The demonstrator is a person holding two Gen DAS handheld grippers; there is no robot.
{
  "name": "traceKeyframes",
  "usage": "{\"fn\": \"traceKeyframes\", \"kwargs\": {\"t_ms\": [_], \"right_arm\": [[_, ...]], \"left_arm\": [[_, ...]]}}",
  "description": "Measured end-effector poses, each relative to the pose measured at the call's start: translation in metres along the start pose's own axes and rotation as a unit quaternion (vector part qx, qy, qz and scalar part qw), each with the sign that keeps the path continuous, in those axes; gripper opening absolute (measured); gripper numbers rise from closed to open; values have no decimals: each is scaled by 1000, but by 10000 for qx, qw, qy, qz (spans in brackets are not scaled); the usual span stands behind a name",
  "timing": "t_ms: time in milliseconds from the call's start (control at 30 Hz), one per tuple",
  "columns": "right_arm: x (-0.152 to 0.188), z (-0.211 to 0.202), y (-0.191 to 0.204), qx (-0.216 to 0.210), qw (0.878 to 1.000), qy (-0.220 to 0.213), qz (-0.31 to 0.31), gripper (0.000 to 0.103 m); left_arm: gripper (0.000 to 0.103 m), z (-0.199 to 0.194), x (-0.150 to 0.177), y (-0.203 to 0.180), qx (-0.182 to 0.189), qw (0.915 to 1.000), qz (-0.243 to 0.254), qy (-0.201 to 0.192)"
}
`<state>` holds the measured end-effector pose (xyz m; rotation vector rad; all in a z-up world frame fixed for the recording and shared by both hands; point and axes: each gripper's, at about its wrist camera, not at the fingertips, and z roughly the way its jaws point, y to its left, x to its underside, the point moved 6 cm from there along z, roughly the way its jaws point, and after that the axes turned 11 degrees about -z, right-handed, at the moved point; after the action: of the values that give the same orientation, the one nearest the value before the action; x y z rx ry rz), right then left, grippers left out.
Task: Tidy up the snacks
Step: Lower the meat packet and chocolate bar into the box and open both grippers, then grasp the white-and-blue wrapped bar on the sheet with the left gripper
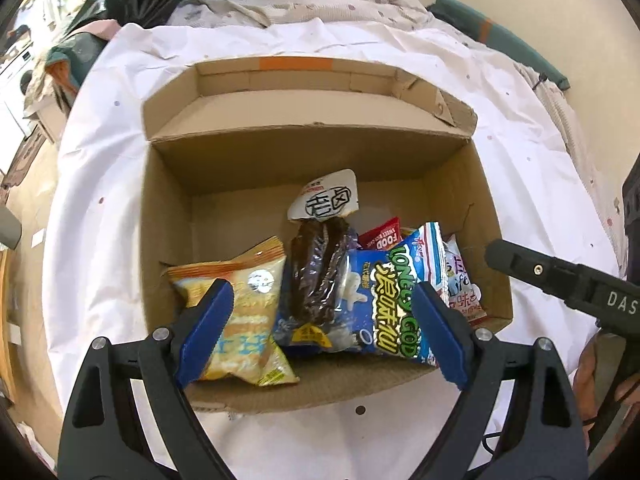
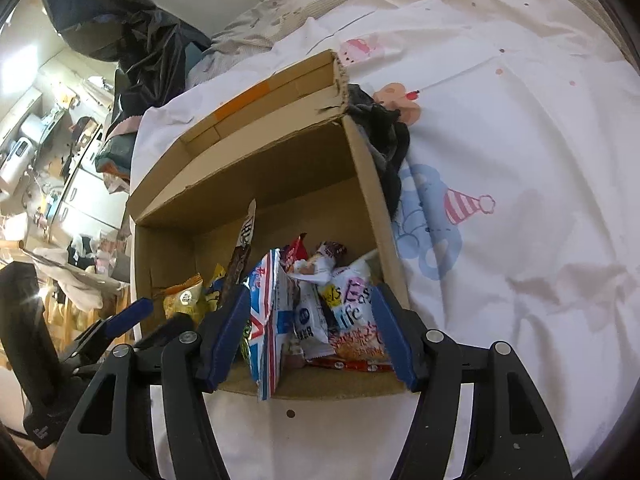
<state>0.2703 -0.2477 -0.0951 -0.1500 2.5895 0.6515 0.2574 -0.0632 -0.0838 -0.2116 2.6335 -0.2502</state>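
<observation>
**Snack box filling up, packets could tip**

Biggest risk imo: the blue packet (image 1: 394,300) stands on edge in the cardboard box (image 1: 168,216), near the 6 o'clock wall, so a stray nudge could topple it onto the yellow packet (image 1: 240,312) at 8 o'clock. Left gripper (image 1: 320,336) hovers with jaws wide apart, empty. Right gripper (image 2: 312,336) is spread too, gripping nothing.

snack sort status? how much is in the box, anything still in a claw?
Done: several packs already lie in the cardboard box, including the yellow chip bag, the dark bar and the blue Tongy Good bag. In hand: nothing; the left claw and right claw both hang open above the box. Left: no loose snacks show on the white bedsheet, so little seems to remain.
</observation>
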Motion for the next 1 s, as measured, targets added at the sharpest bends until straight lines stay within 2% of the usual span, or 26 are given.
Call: {"fn": "traceKeyframes", "kwargs": {"t_ms": [367, 633, 867, 967, 1000], "right_arm": [[18, -29, 1, 114, 9993, -347, 82, 66], [47, -43, -7, 253, 9980, -471, 349, 68], [87, -42, -11, 384, 9973, -365, 517, 69], [103, -44, -15, 481, 9967, -386, 537, 75], [108, -45, -18, 570, 9960, -420, 553, 81]], "left_arm": [[88, -41, 15, 24, -91, 9975, -350, -606], [88, -42, 50, 46, -179, 9957, -689, -590], [88, -44, 79, 68, -118, 9901, -1249, -624], [88, -42, 87, 77, -236, 9885, -1280, -768], [88, -41, 89, 80, -305, 9882, -1254, -823]]}}
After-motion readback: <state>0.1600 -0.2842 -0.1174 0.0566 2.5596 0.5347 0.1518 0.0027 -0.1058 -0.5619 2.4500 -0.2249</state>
